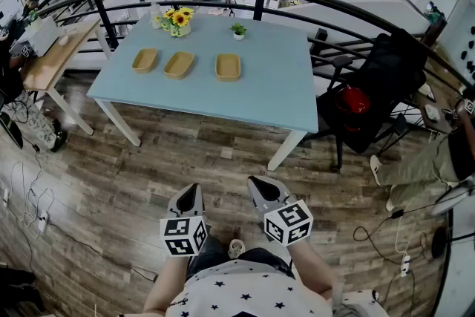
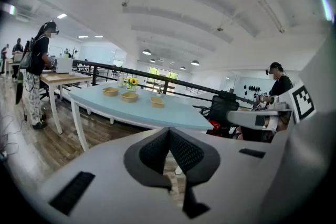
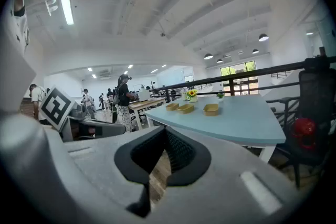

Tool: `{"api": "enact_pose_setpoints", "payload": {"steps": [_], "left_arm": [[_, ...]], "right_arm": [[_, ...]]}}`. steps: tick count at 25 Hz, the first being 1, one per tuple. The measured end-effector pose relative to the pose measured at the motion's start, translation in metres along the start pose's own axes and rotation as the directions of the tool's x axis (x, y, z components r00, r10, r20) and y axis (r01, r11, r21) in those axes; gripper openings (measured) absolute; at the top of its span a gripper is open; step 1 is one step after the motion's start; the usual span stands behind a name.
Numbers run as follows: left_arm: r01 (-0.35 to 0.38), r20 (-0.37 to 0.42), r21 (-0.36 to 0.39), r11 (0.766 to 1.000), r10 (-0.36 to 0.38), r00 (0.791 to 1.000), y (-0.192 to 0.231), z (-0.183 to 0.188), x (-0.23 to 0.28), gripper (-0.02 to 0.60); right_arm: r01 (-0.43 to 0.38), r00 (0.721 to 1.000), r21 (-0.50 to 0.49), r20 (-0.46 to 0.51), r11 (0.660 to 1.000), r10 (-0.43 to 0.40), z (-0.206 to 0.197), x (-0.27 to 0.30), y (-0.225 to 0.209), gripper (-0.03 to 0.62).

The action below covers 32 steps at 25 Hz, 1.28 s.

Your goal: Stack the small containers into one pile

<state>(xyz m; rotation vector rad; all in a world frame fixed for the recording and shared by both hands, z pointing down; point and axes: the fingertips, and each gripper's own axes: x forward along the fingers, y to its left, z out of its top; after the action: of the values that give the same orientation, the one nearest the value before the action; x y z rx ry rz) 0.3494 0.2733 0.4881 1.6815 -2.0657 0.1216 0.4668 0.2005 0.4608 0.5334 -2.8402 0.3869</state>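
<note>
Sitting in a row, three trays (image 1: 179, 64) look too far to tell their pointing; left gripper (image 1: 194, 188) and right gripper (image 1: 253, 180) closed, empty.

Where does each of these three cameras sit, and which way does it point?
Head view: on the person's head, facing steeply down at the blue table and three containers; shows starred shirt, left gripper, right gripper.
Left gripper view: on the left gripper, looking along its shut jaws toward the table; right gripper at right.
Right gripper view: on the right gripper, looking along its shut jaws toward the table; left gripper at left.
All three share table and containers.
</note>
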Motion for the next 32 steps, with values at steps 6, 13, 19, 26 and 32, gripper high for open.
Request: {"api": "enact_pose_setpoints", "payload": {"steps": [6,13,19,26,32], "left_arm": [[-0.018,0.009,-0.001,1.0,0.018,1.0,-0.025,-0.017,-0.024,0.002],[-0.068,0.04,-0.014,0.998,0.068,0.997,-0.024,-0.022,-0.042,0.003],[-0.089,0.053,-0.037,0.995,0.091,0.994,-0.024,-0.022,-0.04,0.002],[-0.098,0.061,-0.045,0.994,0.1,0.993,-0.026,-0.021,-0.031,0.003],[-0.104,0.076,-0.045,0.994,0.108,0.991,-0.027,-0.012,-0.024,0.003]], "right_arm": [[-0.034,0.999,-0.015,0.015,0.999,0.035,-0.001,-0.026,0.012,0.005],[-0.064,0.998,-0.016,0.007,0.998,0.064,-0.006,-0.033,0.015,0.005],[-0.098,0.995,-0.047,-0.007,0.994,0.097,-0.01,-0.032,0.016,0.005],[-0.131,0.991,-0.03,-0.025,0.991,0.131,-0.01,-0.028,0.009,0.006],[-0.107,0.994,-0.052,-0.028,0.993,0.106,-0.006,-0.019,-0.001,0.005]]}}
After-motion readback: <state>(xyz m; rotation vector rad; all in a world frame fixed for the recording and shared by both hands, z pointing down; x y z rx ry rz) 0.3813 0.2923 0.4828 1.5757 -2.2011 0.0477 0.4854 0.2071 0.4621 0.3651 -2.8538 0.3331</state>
